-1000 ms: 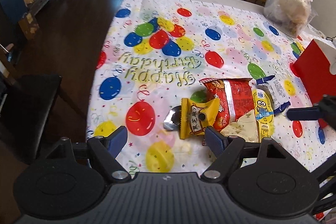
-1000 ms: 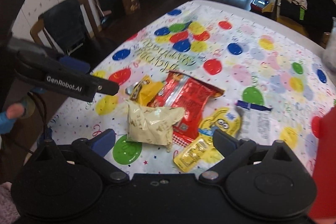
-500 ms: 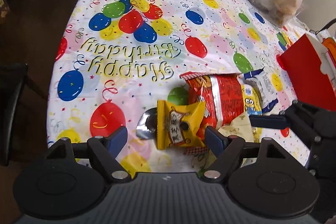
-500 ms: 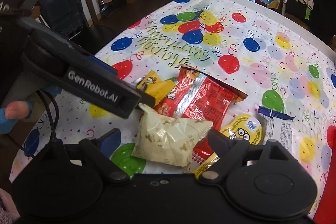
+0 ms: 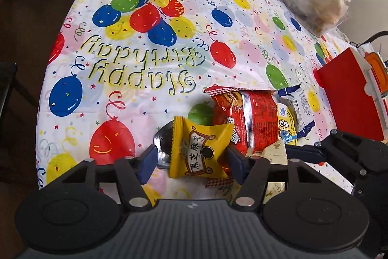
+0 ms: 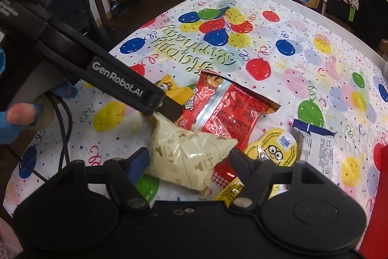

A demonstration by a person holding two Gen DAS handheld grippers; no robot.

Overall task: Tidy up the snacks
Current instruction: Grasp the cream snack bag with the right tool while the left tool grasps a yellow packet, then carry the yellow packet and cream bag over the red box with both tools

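From my left wrist view, my left gripper [image 5: 191, 159] had its jaws spread wide, holding nothing, with the yellow sesame-snack packet [image 5: 200, 152] lying right between them near the table's [image 5: 72, 113] close edge. The packet's long axis ran away from me, tilted slightly, so the jaws stood on either long side of it; I judged a plain closing would take it. Under its left end a silver foil wrapper [image 5: 161, 141] peeked out, mostly covered. Its far right corner overlapped the red snack bag [image 5: 252, 118], beyond which lay the round Minion jelly cup [image 5: 286, 128] and the blue-and-white biscuit packet [image 5: 298, 108]. A red box [image 5: 349, 94] stood at the right edge, cut off by the frame. My right gripper [image 5: 303, 152] showed at lower right, one finger reaching in over the pale bag.

From my right wrist view, my right jaws were likewise wide apart and empty, straddling the cream-coloured snack bag [image 6: 186, 154], which lay directly ahead with its length slanting from near right to far left. My left gripper's [image 6: 167, 108] finger crossed above the bag's far tip; I could not tell whether it touched. The yellow packet was mostly hidden behind that finger. A yellow sachet [image 6: 228, 191] below the cup was half covered by my own jaw.
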